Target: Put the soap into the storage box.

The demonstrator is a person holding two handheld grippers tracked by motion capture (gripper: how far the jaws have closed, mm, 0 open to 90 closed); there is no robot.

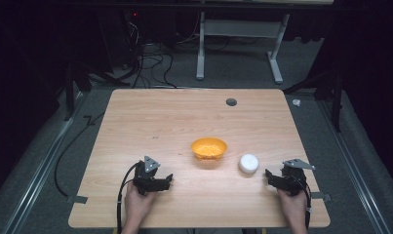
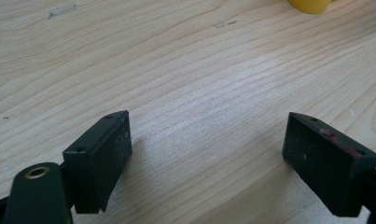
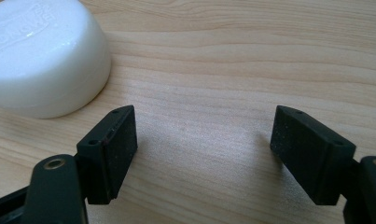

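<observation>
From the high view, your left hand-held gripper (image 1: 168, 180) rests low on the wooden counter (image 1: 150, 122) at about seven o'clock from the orange bowl (image 1: 209, 148), and your right hand-held gripper (image 1: 268, 176) sits at about four o'clock from that bowl, its jaws pointing toward the white soap bar (image 1: 248, 163). The soap bar lies on the counter just beside the bowl, at its four o'clock, apart from it, and near your right hand-held gripper without touching it. The high view is too coarse to read jaw gaps; the gripper views settle that. In the left gripper view, your left hand-held gripper (image 2: 206, 144) has its jaws spread wide with only bare wood grain between them, and a sliver of the orange bowl (image 2: 311, 5) shows at one o'clock at the top edge. In the right gripper view, your right hand-held gripper (image 3: 204, 140) stands open likewise, nothing between the pads, and the soap bar (image 3: 41, 56) sits at ten o'clock, ahead of and outside the left jaw, with raised lettering on its top that the high view does not resolve. A small dark round cap (image 1: 231, 102) is set into the counter at its far side.
</observation>
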